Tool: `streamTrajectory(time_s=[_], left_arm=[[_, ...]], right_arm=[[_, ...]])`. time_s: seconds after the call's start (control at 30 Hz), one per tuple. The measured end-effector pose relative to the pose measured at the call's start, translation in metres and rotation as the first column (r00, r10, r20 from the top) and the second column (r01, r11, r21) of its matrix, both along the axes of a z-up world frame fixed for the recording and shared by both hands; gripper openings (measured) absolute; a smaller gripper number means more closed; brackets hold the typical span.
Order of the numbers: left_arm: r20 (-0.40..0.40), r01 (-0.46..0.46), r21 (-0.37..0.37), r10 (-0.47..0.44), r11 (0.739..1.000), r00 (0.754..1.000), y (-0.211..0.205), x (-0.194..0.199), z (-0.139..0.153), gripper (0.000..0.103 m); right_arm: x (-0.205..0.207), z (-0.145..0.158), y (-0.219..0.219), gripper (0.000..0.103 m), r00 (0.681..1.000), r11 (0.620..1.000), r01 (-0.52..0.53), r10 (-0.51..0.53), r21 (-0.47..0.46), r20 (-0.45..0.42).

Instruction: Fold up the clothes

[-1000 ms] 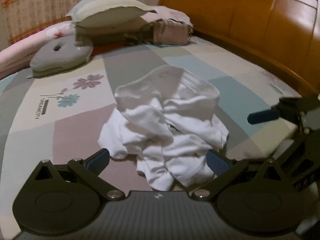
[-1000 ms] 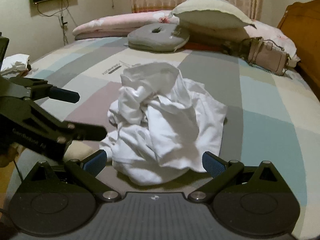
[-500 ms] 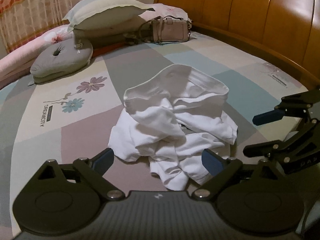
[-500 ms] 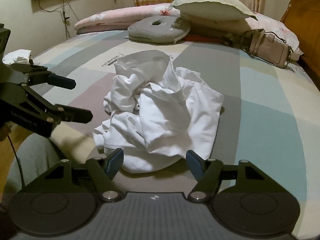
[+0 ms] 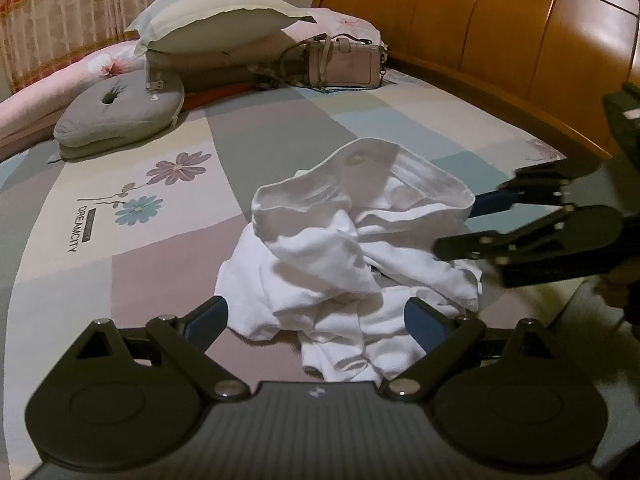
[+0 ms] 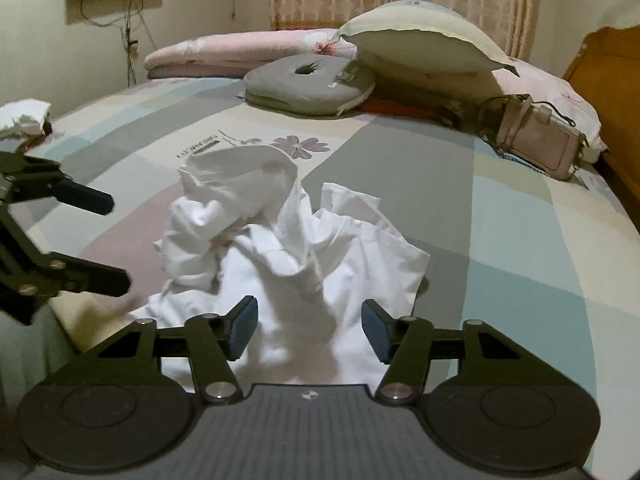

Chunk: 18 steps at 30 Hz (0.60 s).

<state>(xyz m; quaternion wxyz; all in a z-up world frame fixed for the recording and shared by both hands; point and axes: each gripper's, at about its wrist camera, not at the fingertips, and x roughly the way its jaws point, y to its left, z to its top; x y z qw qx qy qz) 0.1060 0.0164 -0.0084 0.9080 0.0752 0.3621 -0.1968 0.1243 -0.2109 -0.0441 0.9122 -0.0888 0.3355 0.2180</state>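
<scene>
- Crumpled white garment [image 5: 352, 264] lies mid-bed [image 5: 120, 264], bare bedspread all around.
- Left gripper [image 5: 316, 320] released at its near edge.
- Right gripper [image 6: 308, 328] released, straddling cloth.

Crumpled white garment [image 5: 344, 256] mid-bed, open bedsheet [image 5: 152, 264] all round it. Left hand-held gripper [image 5: 316, 322] jaws spread wide at near edge; right hand-held gripper [image 6: 308, 330] jaws also spread, pile between them. Far side crowded: grey cushion [image 5: 116, 114], pillow [image 5: 216, 20], pink bag [image 5: 346, 66]. Wooden headboard [image 5: 500, 40] walls off one side.
</scene>
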Motion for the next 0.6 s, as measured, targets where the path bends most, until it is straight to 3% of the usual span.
streamTrajectory(time_s=[0.03, 0.07, 0.1, 0.4, 0.6], left_arm=[[-0.001, 0.003, 0.001, -0.003, 1.0, 1.0, -0.001, 0.002, 0.0, 0.095], [-0.001, 0.003, 0.003, -0.003, 1.0, 1.0, -0.002, 0.004, 0.0, 0.095], [-0.002, 0.005, 0.005, -0.005, 1.0, 1.0, -0.002, 0.007, 0.0, 0.095], [-0.013, 0.005, -0.043, -0.006, 0.999, 1.0, -0.009, 0.038, -0.002, 0.095], [-0.023, 0.041, -0.102, -0.043, 0.994, 0.999, -0.018, 0.045, -0.006, 0.095]], right_arm=[[0.006, -0.002, 0.001, 0.039, 1.0, 1.0, -0.007, 0.007, -0.009, -0.003], [0.011, -0.002, 0.0, 0.013, 1.0, 1.0, -0.007, 0.007, -0.01, -0.004], [0.015, 0.0, -0.003, 0.007, 1.0, 1.0, -0.005, 0.005, -0.009, -0.003], [0.059, 0.016, -0.03, 0.008, 1.0, 1.0, 0.018, -0.018, 0.002, 0.006], [0.087, 0.012, -0.053, 0.008, 0.994, 0.993, 0.113, -0.112, -0.031, 0.017]])
